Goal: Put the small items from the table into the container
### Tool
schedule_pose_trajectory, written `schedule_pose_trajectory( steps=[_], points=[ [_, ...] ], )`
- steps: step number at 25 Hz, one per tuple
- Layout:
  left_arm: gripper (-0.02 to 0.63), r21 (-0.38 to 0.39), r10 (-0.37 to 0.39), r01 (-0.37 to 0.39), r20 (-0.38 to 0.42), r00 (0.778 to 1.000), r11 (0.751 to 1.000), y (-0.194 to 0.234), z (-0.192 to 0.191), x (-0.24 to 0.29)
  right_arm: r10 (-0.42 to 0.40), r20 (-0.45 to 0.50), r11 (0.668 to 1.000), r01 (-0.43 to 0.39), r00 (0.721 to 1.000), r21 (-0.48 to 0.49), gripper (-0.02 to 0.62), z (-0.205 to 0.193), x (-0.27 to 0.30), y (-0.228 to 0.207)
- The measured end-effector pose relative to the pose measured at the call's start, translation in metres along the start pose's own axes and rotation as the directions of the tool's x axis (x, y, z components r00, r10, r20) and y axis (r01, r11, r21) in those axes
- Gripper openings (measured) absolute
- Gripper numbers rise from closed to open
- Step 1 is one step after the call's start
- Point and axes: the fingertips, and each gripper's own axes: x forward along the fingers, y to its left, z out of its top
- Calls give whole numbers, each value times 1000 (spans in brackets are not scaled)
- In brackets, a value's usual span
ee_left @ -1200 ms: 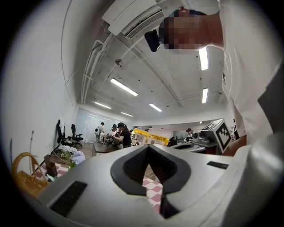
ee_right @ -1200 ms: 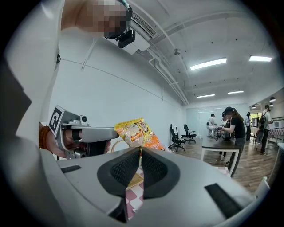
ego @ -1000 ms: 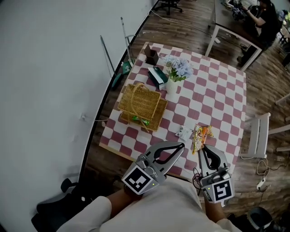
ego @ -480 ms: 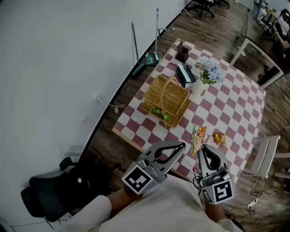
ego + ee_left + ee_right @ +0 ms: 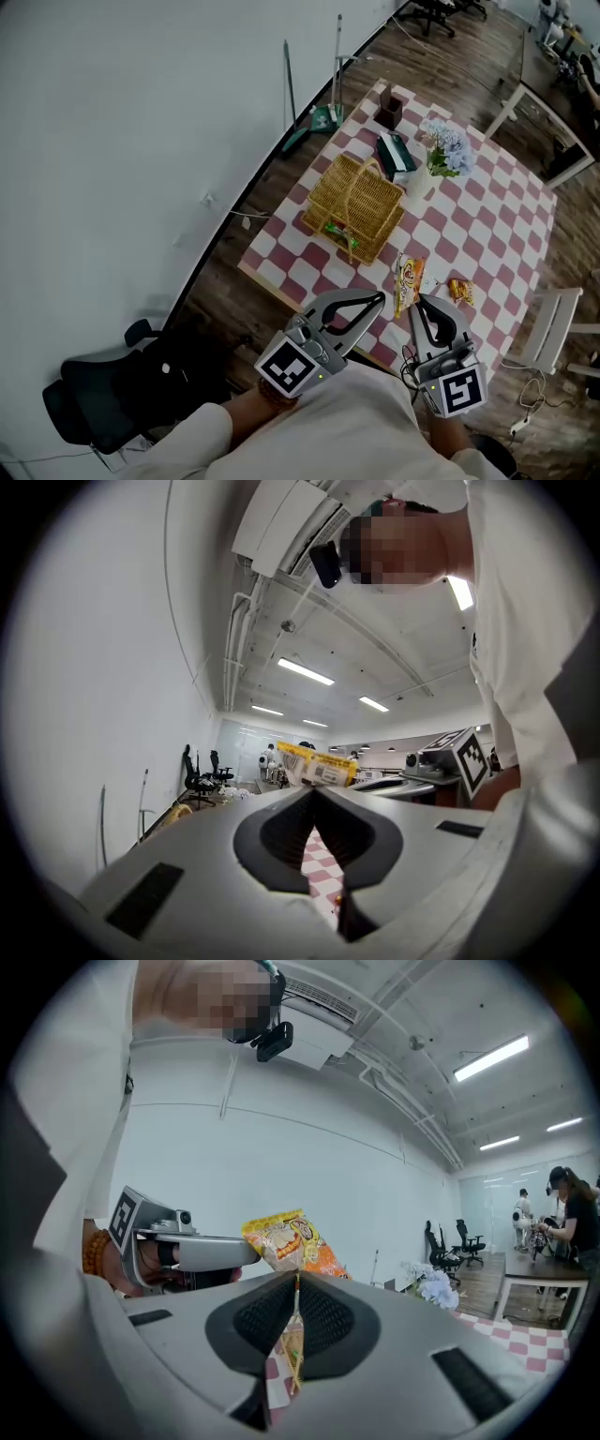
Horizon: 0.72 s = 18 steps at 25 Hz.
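The right tool (image 5: pixel 296 1277) pinches a yellow-orange snack packet (image 5: pixel 287 1239) by its edge, while the left tool (image 5: pixel 314 789) stays out of it, clenched empty, beside the checkered surface (image 5: pixel 478 225).

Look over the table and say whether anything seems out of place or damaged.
Nothing looks spilled or damaged. One small orange packet lies loose on the checked table, outside the wicker basket, and the right gripper pinches a yellow snack packet by its edge.

A white wall (image 5: pixel 141 141) meets dark wood floor (image 5: pixel 441 66); black office chair (image 5: pixel 98 403), ceiling strip lights (image 5: pixel 305 672) lit.
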Motion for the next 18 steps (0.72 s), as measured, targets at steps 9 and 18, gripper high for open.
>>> schedule_pose_trajectory(
  steps=[9,18],
  points=[
    [6,-28,2,-2,-11,1000,1000,30,-13,6,7,-80,999,-11,997,-42,25,-19,31,-12],
    [6,-49,6,-6,-13,1000,999,62,-26,14,5,-181,998,-16,983,-62,25,-44,68,-29]
  ],
)
